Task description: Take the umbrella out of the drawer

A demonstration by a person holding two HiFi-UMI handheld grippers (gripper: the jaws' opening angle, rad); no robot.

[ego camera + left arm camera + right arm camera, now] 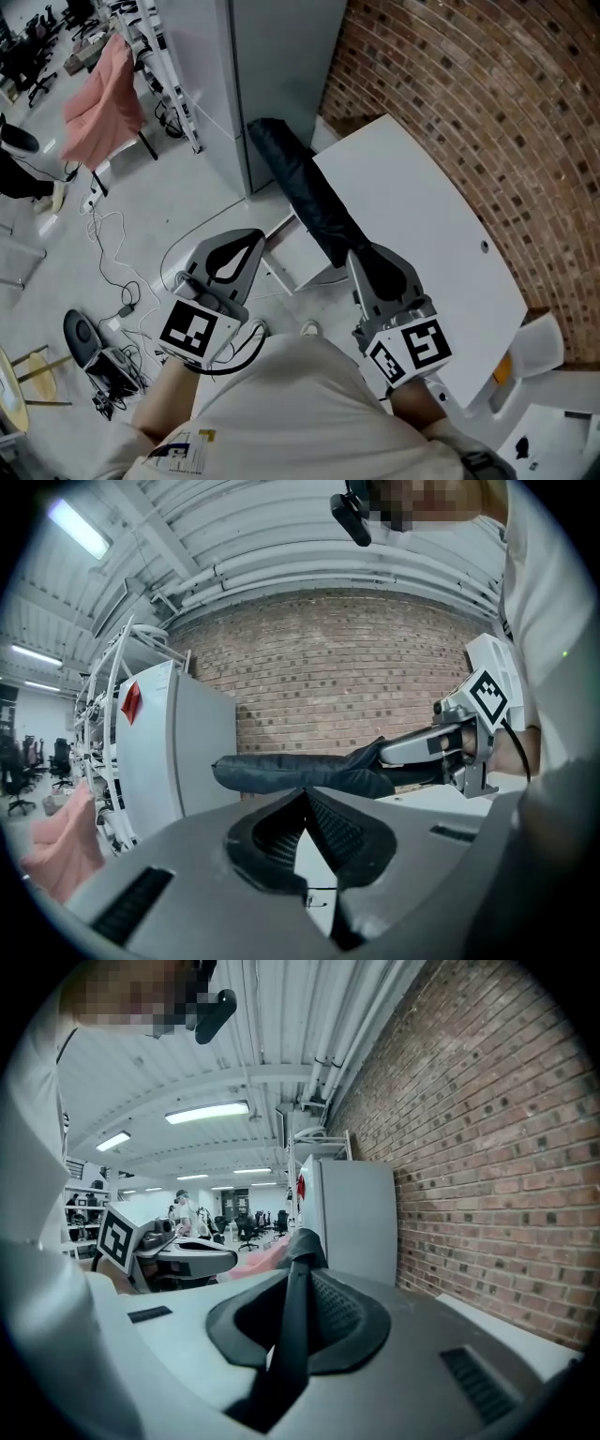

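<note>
Fingers (347, 1312) of the right gripper (375, 269) clamp the folded umbrella (300, 183), its length running straight ahead; the left gripper (253, 239) is closed, empty

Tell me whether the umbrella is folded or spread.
Folded: the umbrella is a slim dark bundle with no canopy spread, clamped at one end in the right tool.

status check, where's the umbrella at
Right gripper shut on umbrella, held out level. Left gripper shut, empty. Umbrella up beside the white table, nothing against it.
</note>
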